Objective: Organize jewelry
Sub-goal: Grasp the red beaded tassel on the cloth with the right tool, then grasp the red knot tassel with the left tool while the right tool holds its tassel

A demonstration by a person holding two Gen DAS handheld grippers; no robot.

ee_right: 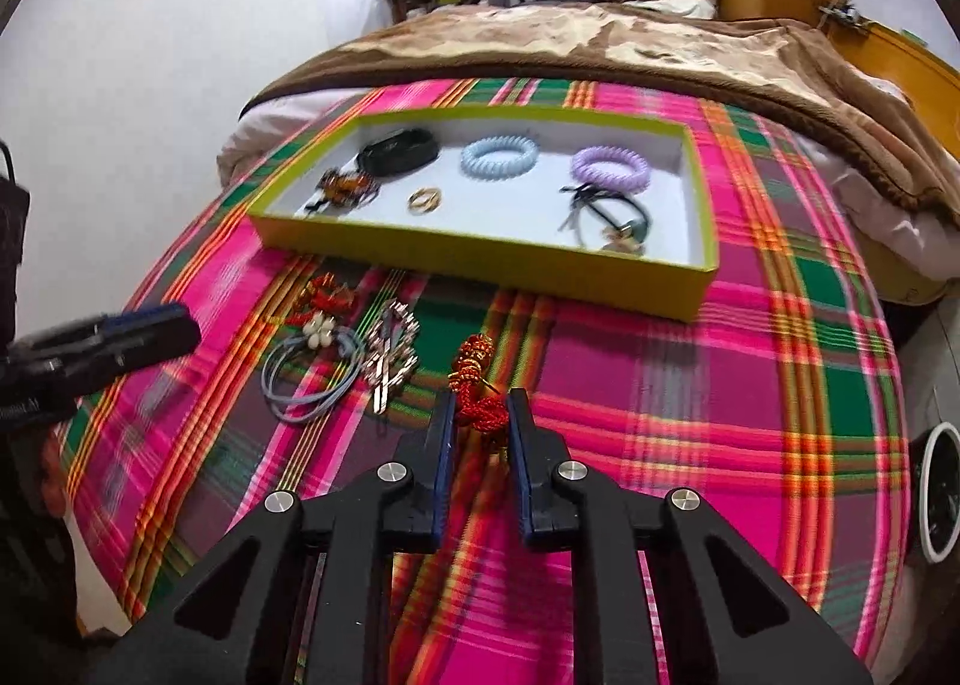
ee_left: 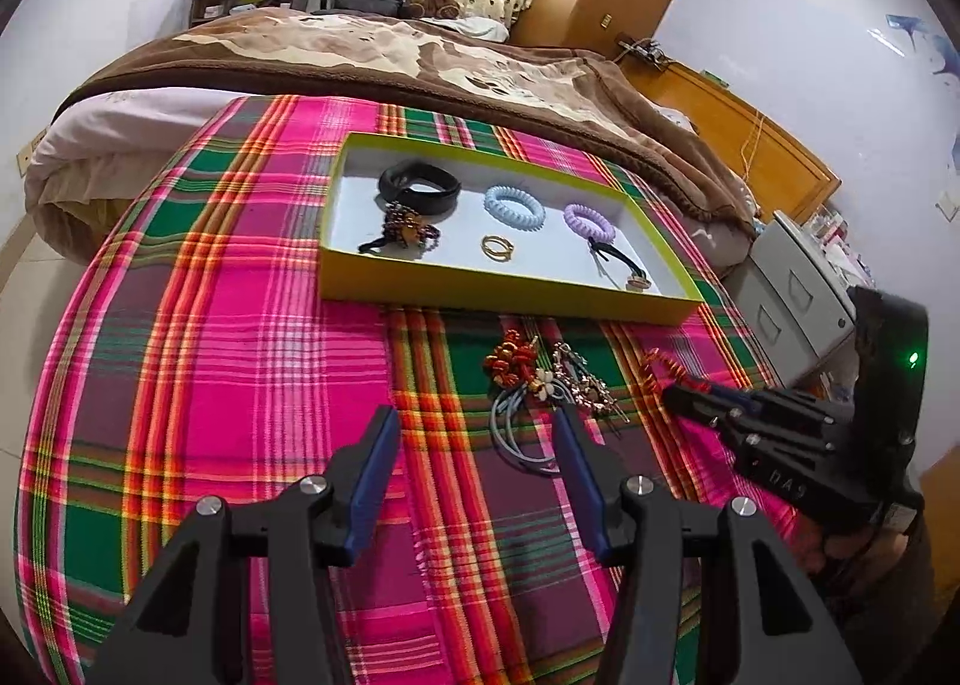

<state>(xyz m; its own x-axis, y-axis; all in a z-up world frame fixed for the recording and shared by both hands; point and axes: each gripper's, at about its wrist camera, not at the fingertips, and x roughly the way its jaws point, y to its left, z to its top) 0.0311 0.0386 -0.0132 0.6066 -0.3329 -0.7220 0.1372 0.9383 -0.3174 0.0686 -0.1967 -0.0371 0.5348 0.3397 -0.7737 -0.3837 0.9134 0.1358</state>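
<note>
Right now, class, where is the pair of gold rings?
In the left wrist view, the gold rings lie inside the green-rimmed tray, near its front wall, below the blue spiral hair tie and right of the brown beaded piece.

The left claw stands open above a plaid cloth, with nothing between its fingers. Just beyond its right finger lie grey-blue hair ties, a red beaded ornament and a silver piece. Farther away sits a yellow-green tray. It holds a black band, a blue coil tie, a purple coil tie and gold rings. At the right, the right claw touches a red twisted ornament.
</note>
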